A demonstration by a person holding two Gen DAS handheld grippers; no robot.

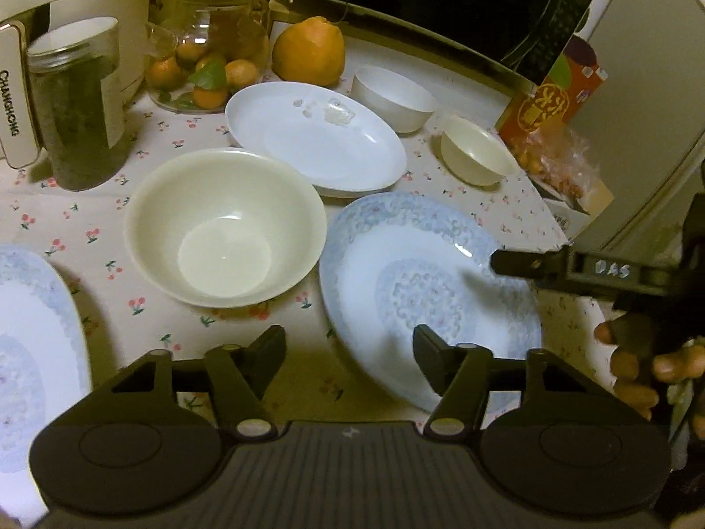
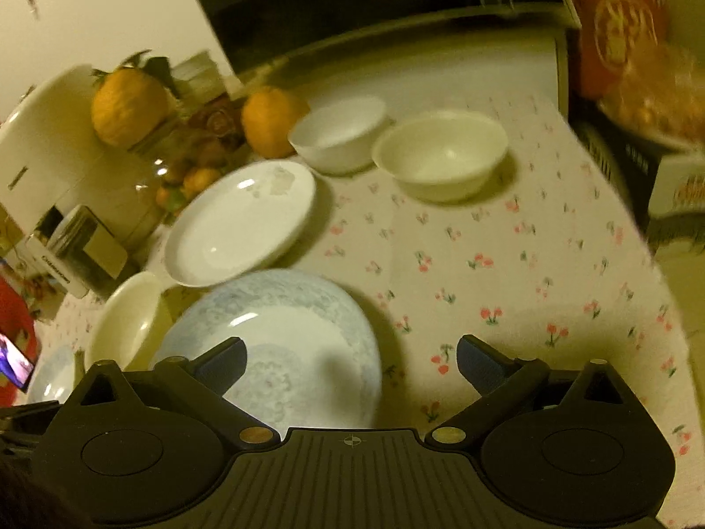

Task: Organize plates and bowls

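Observation:
A blue-patterned plate (image 1: 423, 291) lies on the flowered tablecloth; it also shows in the right wrist view (image 2: 299, 335). A large cream bowl (image 1: 224, 225) stands left of it. A white oval plate (image 1: 317, 136) lies behind, with two small bowls (image 1: 392, 97) (image 1: 473, 150) beyond. A second blue plate (image 1: 31, 352) lies at the far left. My left gripper (image 1: 348, 352) is open and empty, above the blue plate's near left edge. My right gripper (image 2: 350, 361) is open and empty over that plate's right edge; its finger (image 1: 528, 264) shows in the left wrist view.
A dark jar (image 1: 75, 106), a white appliance (image 1: 70, 9), a glass jar of small oranges (image 1: 207, 57) and a large orange (image 1: 308, 50) stand at the back. A microwave (image 1: 440, 0) and a red box (image 1: 555, 101) are at the back right. The table edge runs along the right.

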